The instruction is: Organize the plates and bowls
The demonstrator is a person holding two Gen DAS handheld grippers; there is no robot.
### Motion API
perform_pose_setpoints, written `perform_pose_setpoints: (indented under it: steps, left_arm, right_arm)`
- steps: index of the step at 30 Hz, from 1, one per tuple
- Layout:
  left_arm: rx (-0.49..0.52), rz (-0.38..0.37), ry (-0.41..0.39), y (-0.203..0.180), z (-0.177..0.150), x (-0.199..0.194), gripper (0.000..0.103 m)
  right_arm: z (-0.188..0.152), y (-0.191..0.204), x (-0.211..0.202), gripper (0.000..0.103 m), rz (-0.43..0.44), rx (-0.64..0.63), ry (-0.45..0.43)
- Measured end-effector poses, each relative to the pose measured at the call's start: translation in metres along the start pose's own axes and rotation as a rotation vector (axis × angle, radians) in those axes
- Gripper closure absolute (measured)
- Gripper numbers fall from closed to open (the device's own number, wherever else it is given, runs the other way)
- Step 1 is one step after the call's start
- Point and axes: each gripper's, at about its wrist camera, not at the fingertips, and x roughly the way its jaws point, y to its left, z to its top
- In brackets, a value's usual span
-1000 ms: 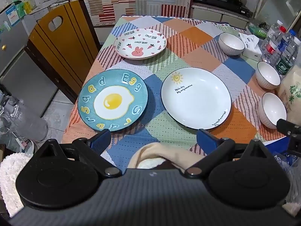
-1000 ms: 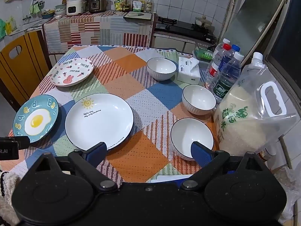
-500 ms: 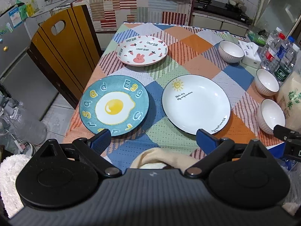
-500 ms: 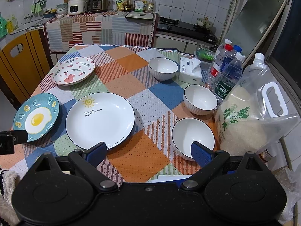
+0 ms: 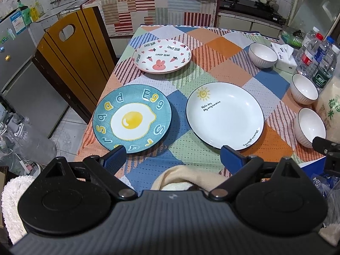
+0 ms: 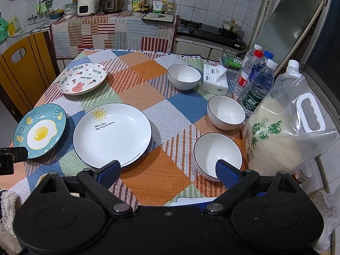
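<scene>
Three plates lie on the checked tablecloth: a blue egg plate (image 5: 131,119) at the near left, a white sun plate (image 5: 225,115) beside it, and a pink rabbit plate (image 5: 162,55) further back. Three white bowls line the right side: near (image 6: 217,156), middle (image 6: 225,114), far (image 6: 184,77). My left gripper (image 5: 173,158) hovers open above the table's near edge, in front of the two near plates. My right gripper (image 6: 169,170) is open too, between the sun plate (image 6: 112,135) and the near bowl. Neither holds anything.
A big bag of rice (image 6: 282,133), water bottles (image 6: 258,85) and a tissue box (image 6: 214,79) crowd the table's right edge. A yellow wooden chair (image 5: 70,57) stands at the left. A cream cloth (image 5: 187,179) lies below the left gripper. Counters and a stove fill the back.
Both grippers have risen and tilted slightly, so the table sits lower and farther in each view. Plates and bowls have not moved; both grippers stay open.
</scene>
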Motion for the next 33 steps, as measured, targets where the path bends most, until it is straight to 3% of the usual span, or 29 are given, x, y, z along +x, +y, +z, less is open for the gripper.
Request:
perform_pose_setpoints:
  steps: [33]
  left_arm:
    - [-0.017, -0.014, -0.047, 0.0020, -0.0036, -0.0029, 0.006]
  right_arm:
    - [0.0003, 0.0005, 0.0029, 0.005, -0.004, -0.004, 0.006]
